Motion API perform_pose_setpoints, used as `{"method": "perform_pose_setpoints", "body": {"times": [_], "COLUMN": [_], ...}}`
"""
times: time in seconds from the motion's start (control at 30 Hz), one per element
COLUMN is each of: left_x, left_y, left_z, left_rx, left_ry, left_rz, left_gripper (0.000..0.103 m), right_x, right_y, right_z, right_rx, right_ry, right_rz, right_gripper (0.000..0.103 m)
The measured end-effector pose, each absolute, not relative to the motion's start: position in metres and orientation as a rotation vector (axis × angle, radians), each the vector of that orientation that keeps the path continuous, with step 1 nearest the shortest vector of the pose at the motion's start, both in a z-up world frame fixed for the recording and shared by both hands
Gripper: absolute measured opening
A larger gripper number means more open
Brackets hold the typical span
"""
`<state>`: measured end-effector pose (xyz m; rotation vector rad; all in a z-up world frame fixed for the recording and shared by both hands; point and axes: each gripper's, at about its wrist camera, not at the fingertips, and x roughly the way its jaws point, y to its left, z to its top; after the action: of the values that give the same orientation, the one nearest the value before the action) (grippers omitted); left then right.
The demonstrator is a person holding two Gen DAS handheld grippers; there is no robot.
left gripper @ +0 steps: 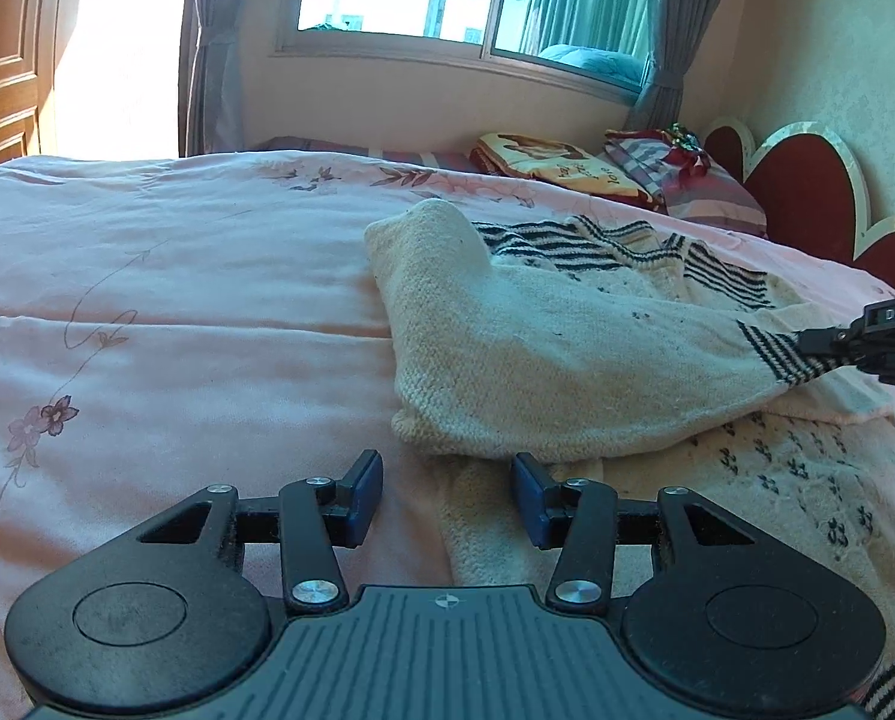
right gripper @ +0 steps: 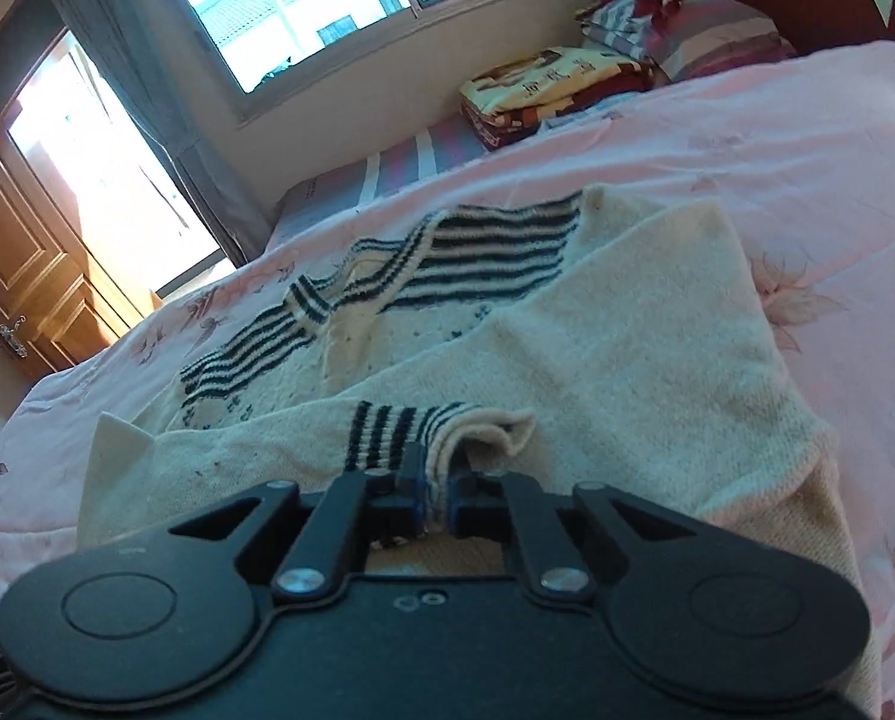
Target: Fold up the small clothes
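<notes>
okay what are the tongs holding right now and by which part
The right tongs pinch the cream sweater by its striped sleeve cuff. The left tongs are open, holding nothing.

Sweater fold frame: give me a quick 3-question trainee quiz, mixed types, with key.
1. True or false: the left gripper is shut on the cream knit sweater.
2. Multiple choice: what is the right gripper clamped on? A) the collar B) the striped sleeve cuff C) the pink bedspread
3. Fill in: the sleeve is being drawn across the sweater's ____.

Key
1. False: its jaws are apart, holding nothing, above the sweater's near edge.
2. B: the cuff sits between the shut fingers.
3. Body: the sleeve lies over the front panel.
</notes>
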<state>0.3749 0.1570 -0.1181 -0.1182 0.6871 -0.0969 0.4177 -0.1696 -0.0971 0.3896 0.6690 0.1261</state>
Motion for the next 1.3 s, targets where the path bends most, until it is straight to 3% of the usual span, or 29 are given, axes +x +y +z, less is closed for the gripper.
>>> {"method": "perform_pose_setpoints", "body": {"times": [0.1, 0.13, 0.17, 0.2, 0.77, 1.2, 1.27, 1.3], "left_x": [0.384, 0.386, 0.389, 0.39, 0.382, 0.364, 0.377, 0.383], "left_y": [0.16, 0.16, 0.159, 0.16, 0.176, 0.152, 0.14, 0.136], "left_z": [-0.118, -0.118, -0.119, -0.12, -0.129, -0.088, -0.094, -0.1], "left_rx": [-0.145, -0.146, -0.149, -0.161, -0.332, -0.192, -0.172, -0.156], "left_ry": [0.68, 0.678, 0.686, 0.69, 0.671, 0.587, 0.608, 0.624], "left_rz": [-0.077, -0.077, -0.081, -0.085, -0.044, -0.122, -0.122, -0.114], "left_gripper": [0.046, 0.028, 0.019, 0.017, 0.015, 0.015, 0.031, 0.055], "right_x": [0.413, 0.411, 0.411, 0.41, 0.406, 0.403, 0.402, 0.403], "right_y": [-0.173, -0.176, -0.179, -0.181, -0.199, -0.202, -0.202, -0.202], "right_z": [-0.08, -0.076, -0.074, -0.075, -0.113, -0.117, -0.117, -0.116], "right_rx": [0.371, 0.365, 0.359, 0.351, 0.341, 0.342, 0.344, 0.342], "right_ry": [0.6, 0.587, 0.582, 0.587, 0.711, 0.71, 0.709, 0.71], "right_rz": [0.112, 0.106, 0.104, 0.098, 0.072, 0.1, 0.097, 0.095], "right_gripper": [0.007, 0.007, 0.007, 0.007, 0.007, 0.008, 0.008, 0.008]}}
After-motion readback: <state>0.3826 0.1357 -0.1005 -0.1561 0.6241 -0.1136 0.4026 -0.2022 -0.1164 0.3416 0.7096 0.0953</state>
